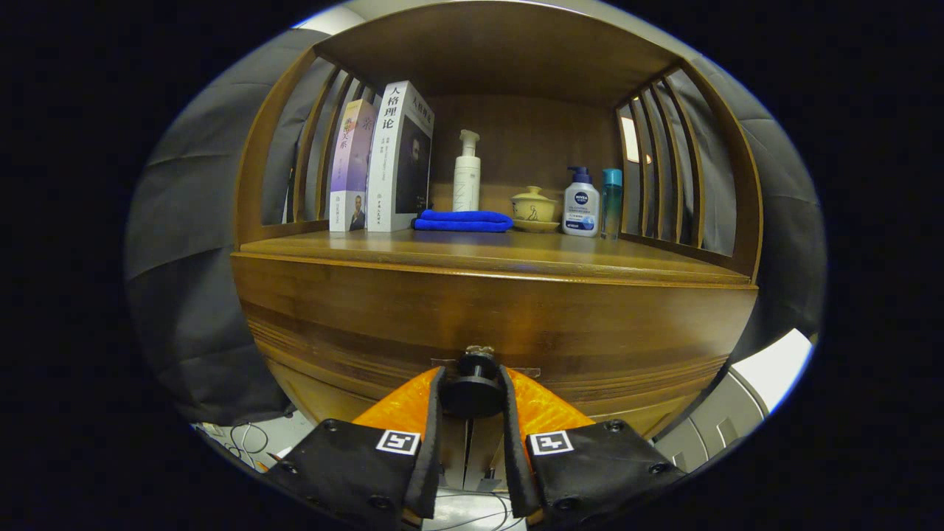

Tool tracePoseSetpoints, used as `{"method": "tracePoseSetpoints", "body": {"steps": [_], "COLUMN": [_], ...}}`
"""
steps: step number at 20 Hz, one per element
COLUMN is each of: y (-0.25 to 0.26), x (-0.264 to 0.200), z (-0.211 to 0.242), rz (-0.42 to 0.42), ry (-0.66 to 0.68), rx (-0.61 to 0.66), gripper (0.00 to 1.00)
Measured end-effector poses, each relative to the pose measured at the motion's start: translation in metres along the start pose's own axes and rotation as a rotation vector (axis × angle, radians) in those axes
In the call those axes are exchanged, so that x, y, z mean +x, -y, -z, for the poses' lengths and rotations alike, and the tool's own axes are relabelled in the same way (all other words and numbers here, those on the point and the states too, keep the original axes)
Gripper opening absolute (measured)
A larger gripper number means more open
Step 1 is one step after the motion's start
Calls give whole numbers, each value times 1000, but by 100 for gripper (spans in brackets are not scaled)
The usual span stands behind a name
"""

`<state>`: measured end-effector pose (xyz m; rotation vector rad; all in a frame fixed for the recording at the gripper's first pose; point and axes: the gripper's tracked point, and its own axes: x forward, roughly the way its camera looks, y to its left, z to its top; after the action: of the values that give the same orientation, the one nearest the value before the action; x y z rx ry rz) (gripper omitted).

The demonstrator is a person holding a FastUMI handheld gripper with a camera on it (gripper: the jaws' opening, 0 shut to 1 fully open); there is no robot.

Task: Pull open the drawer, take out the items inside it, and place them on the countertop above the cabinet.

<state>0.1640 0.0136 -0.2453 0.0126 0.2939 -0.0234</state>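
My two fingers are closed on the drawer knob (473,389), a dark round knob that sits right between them, one finger pressing each side of it; my gripper (472,402) is clamped there, right up against the drawer front (472,324). The drawer front is a wide panel of brown wood with grooved lines along its lower part, and I cannot tell whether it has come out of the cabinet at all, nor see anything of what lies inside it.

Just above the drawer runs the countertop (516,258), a bare wooden ledge across its near part. Farther back on it, from my left: two books (383,166) standing upright and touching each other, a folded blue cloth (463,220) lying flat just beside them, and a tall white pump bottle (466,173) standing behind the cloth. To the right of the cloth sits a small yellowish lidded cup on a saucer (534,208), then a white pump bottle with a blue cap (581,203), and touching or just beside that a slim teal bottle (611,203).

Slatted wooden sides (664,162) close the shelf on both flanks, with a wooden back panel (531,140) behind everything and a wooden top above
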Motion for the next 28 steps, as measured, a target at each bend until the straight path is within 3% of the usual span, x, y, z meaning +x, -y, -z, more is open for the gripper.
{"method": "tracePoseSetpoints", "body": {"steps": [3, 11, 28], "y": [0, -1, -8], "x": [0, -16, -114], "z": [0, 5, 34], "rz": [-20, -16, -38], "ry": [-14, -16, -4], "rx": [11, 8, -36], "gripper": [23, 23, 23]}}
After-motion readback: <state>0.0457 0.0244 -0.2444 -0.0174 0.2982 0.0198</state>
